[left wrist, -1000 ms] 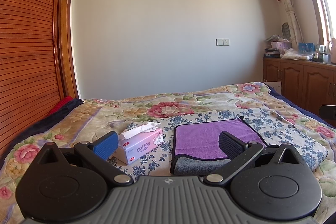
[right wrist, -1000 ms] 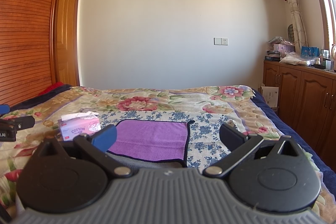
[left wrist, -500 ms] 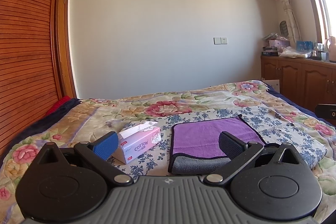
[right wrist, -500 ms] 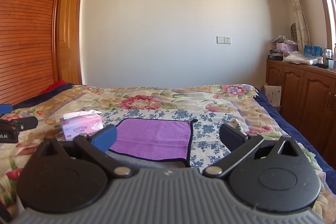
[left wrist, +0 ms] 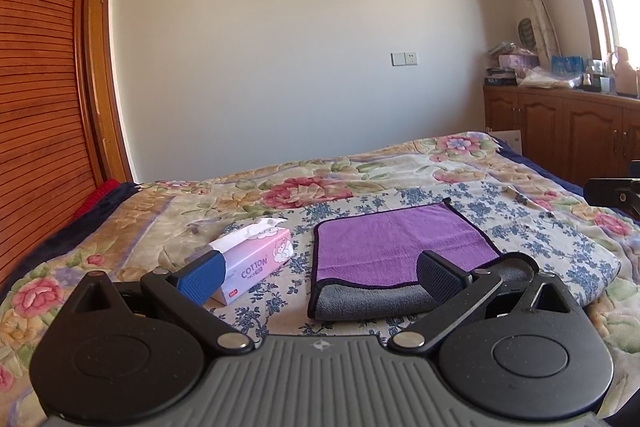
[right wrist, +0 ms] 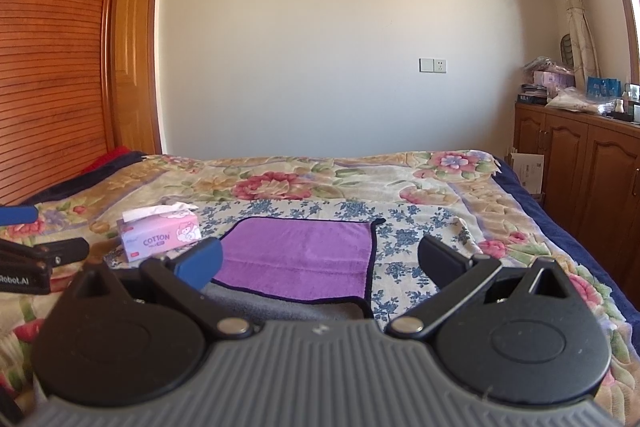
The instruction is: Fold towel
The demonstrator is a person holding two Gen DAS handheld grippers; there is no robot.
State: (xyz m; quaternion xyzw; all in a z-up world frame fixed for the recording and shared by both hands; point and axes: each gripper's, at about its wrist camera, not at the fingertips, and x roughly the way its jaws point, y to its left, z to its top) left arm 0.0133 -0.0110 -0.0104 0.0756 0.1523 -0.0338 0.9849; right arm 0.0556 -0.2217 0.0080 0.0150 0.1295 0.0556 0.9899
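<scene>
A purple towel with a grey underside lies folded flat on the flowered bed; its grey lower layer sticks out along the near edge. It also shows in the right wrist view. My left gripper is open and empty, held above the bed just short of the towel's near left edge. My right gripper is open and empty, held above the towel's near right edge. The left gripper's fingers show at the left edge of the right wrist view.
A pink tissue box stands just left of the towel, also in the right wrist view. The flowered bedspread covers the bed. A wooden cabinet runs along the right, a slatted wardrobe on the left.
Both grippers have tilted and risen slightly, so the bed sits lower in view. The towel and tissue box have not moved. Both stay open.
</scene>
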